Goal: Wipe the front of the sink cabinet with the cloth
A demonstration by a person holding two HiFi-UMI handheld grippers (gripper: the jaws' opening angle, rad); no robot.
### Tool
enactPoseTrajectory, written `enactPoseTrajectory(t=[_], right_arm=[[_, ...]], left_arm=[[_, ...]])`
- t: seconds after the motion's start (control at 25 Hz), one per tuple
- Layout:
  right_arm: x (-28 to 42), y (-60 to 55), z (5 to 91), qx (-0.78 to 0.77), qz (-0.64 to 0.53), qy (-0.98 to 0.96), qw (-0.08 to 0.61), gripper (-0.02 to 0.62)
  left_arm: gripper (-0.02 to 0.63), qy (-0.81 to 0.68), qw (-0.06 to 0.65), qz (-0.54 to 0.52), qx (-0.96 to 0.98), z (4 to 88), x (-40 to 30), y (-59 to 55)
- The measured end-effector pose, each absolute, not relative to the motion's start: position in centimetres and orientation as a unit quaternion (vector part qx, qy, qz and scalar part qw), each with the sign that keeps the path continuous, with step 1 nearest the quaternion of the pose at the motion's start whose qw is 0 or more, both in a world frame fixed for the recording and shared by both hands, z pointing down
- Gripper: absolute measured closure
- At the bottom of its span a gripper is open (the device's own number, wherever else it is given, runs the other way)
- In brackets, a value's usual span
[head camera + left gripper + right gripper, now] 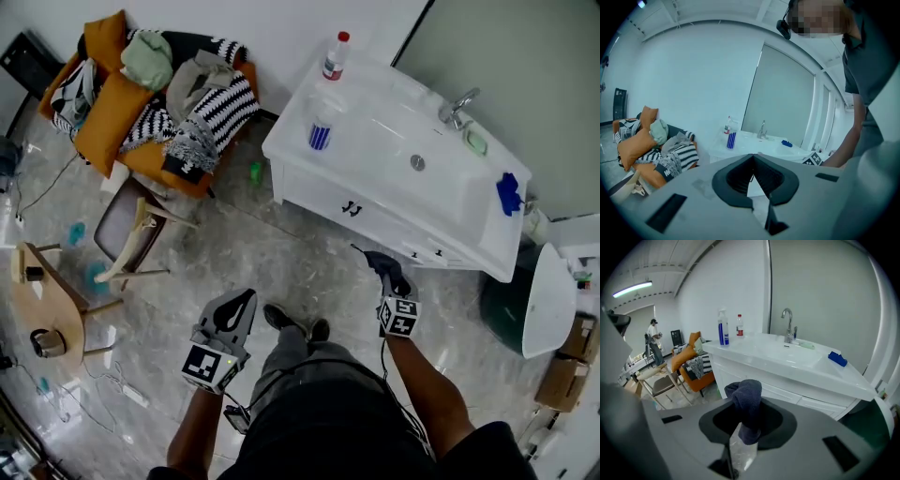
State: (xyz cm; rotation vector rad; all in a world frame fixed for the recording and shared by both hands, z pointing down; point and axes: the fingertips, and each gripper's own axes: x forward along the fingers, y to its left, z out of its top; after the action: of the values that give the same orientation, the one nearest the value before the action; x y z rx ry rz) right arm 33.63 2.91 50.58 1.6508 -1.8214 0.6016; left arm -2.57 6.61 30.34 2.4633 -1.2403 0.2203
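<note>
- right tongs [379,262] clenched on one dark cloth [748,404], near the sink cabinet [375,214] front
- left tongs [753,159] closed, empty
- i count two bottles up top: spray bottle [723,328], red-capped bottle [739,326]

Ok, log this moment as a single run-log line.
right gripper: shut on cloth | left gripper: shut, empty | cloth: apart from sink cabinet front | wiping: not yet begun

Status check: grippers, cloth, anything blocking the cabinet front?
Left gripper shut, empty. Right gripper shut on dark cloth. Cloth short of cabinet front, not touching. Nothing seen between them.
</note>
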Motion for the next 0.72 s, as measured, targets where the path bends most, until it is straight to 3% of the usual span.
enactPoseTrajectory(t=[0.36, 0.72], right_arm=[[35.3, 4.9, 46.6, 0.650, 0.201, -0.703, 0.208, 0.512], [37.8, 7.8, 44.4, 0.669, 0.209, -0.696, 0.154, 0.512]], left_arm=[[0.601, -0.378, 0.222, 0.079, 0.895, 28.0, 7.4, 9.6], [0.601, -0.373, 0.161, 0.081, 0.910, 24.3, 10.1, 10.7]])
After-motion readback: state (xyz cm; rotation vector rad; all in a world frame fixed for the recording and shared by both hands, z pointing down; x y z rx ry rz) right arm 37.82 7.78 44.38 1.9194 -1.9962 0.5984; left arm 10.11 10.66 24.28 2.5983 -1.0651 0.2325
